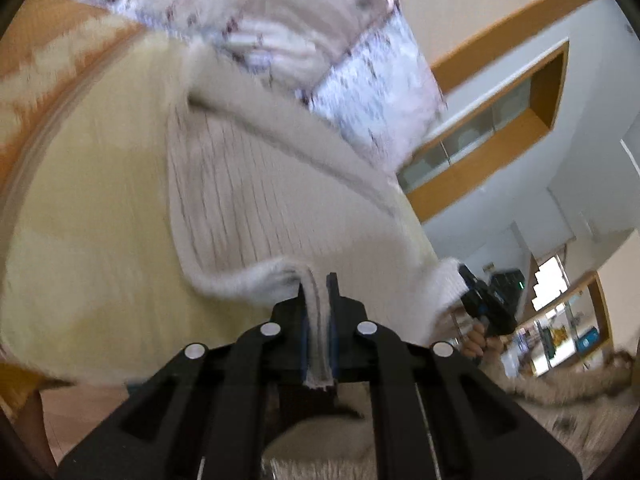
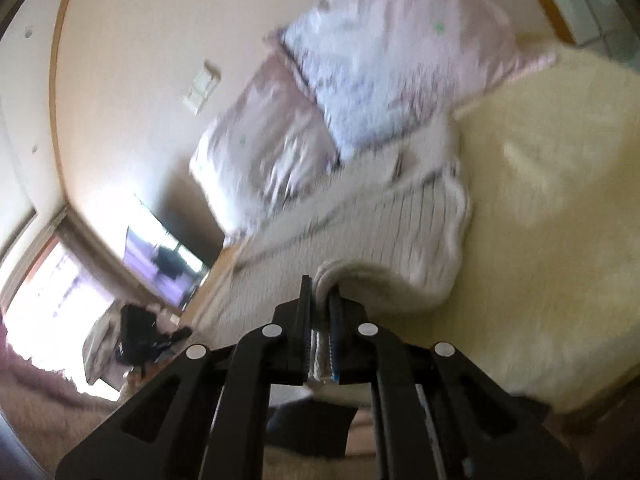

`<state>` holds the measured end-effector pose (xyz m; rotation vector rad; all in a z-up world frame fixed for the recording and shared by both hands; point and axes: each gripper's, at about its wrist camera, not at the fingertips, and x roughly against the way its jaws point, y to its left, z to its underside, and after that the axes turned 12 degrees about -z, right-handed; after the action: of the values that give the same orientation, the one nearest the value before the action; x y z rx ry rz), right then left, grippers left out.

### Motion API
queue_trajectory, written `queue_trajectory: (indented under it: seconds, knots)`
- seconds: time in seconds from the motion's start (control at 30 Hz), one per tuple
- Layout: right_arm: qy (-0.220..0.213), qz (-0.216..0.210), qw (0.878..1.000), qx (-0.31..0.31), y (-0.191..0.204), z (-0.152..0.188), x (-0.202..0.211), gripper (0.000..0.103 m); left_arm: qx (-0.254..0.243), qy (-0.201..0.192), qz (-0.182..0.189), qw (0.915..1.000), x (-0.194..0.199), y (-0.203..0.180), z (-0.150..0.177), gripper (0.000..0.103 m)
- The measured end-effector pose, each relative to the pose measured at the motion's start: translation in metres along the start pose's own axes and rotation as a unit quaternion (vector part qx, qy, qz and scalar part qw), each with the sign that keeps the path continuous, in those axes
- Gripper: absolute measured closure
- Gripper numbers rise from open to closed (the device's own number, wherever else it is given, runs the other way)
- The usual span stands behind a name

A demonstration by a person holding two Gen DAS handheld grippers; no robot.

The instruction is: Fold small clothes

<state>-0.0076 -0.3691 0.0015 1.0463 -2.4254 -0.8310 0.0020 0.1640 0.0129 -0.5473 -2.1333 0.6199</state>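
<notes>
A pale-walled room with orange-brown wooden trim (image 1: 516, 16) and a recessed wooden shelf niche (image 1: 496, 120) frames both blurred views, and a bright window (image 2: 52, 300) glows at the lower left of the right wrist view. The largest surface is a pale yellow, fleecy bed cover (image 1: 100, 200), which fills the left of the left wrist view and the right of the right wrist view (image 2: 560, 220). On it near the wall lies a lavender-and-white patterned quilt (image 1: 368, 80), bunched into soft folds (image 2: 360, 80). In front of the quilt lies a beige ribbed knit garment (image 1: 248, 192), partly resting on the cover while its near edge is drawn up toward both cameras (image 2: 380, 232). The left gripper (image 1: 318, 292) is black with blue pads and is clamped together on a doubled strip of the garment's hem, which runs down between its fingers. The right gripper (image 2: 322, 292) is likewise pressed together on a thick rolled edge of the same garment. In the left wrist view the right gripper (image 1: 486, 300) appears at the right, pinching the garment's far corner, with a hand (image 1: 478, 340) wrapped around its handle below. A small white wall switch plate (image 2: 202, 86) sits on the wall in the right wrist view.
</notes>
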Motion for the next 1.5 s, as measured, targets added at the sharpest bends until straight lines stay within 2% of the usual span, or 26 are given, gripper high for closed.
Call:
queue_trajectory:
  seconds: [0.13, 0.27, 0.53, 0.83, 0.93, 1.13, 1.3, 1.4, 1.47, 1.5]
  knots:
    - [-0.030, 0.030, 0.999, 0.027, 0.010, -0.018, -0.004, 0.096, 0.024, -0.045, -0.022, 0.9984, 0.007, 0.005, -0.036, 0.096]
    - [-0.059, 0.044, 0.997, 0.037, 0.013, -0.034, -0.006, 0.096, 0.024, -0.080, -0.046, 0.9955, 0.006, 0.003, -0.068, 0.096]
    - [-0.089, 0.059, 0.991, 0.082, 0.024, -0.066, -0.029, 0.096, 0.008, -0.110, -0.059, 0.9922, -0.007, -0.010, -0.121, 0.096]
    - [-0.116, 0.076, 0.983, 0.122, 0.031, -0.119, -0.061, 0.096, -0.016, -0.153, -0.080, 0.9848, -0.017, -0.029, -0.192, 0.096]
    - [-0.101, 0.099, 0.984, 0.109, 0.012, -0.125, -0.081, 0.096, -0.005, -0.140, -0.094, 0.9857, -0.042, -0.017, -0.207, 0.096]
    - [-0.063, 0.132, 0.988, 0.049, -0.038, -0.128, -0.114, 0.096, 0.048, -0.084, -0.109, 0.9893, -0.096, 0.021, -0.211, 0.096]
    - [-0.055, 0.170, 0.984, 0.012, -0.069, -0.142, -0.139, 0.096, 0.069, -0.077, -0.107, 0.9889, -0.123, 0.032, -0.227, 0.096]
    - [-0.037, 0.204, 0.978, -0.028, -0.093, -0.150, -0.159, 0.095, 0.071, -0.063, -0.124, 0.9877, -0.148, 0.036, -0.236, 0.096]
    - [-0.019, 0.210, 0.975, -0.071, -0.111, -0.155, -0.173, 0.090, 0.082, -0.052, -0.130, 0.9867, -0.160, 0.040, -0.238, 0.095]
    - [-0.014, 0.215, 0.973, -0.084, -0.115, -0.157, -0.176, 0.073, 0.093, -0.047, -0.130, 0.9861, -0.165, 0.043, -0.238, 0.093]
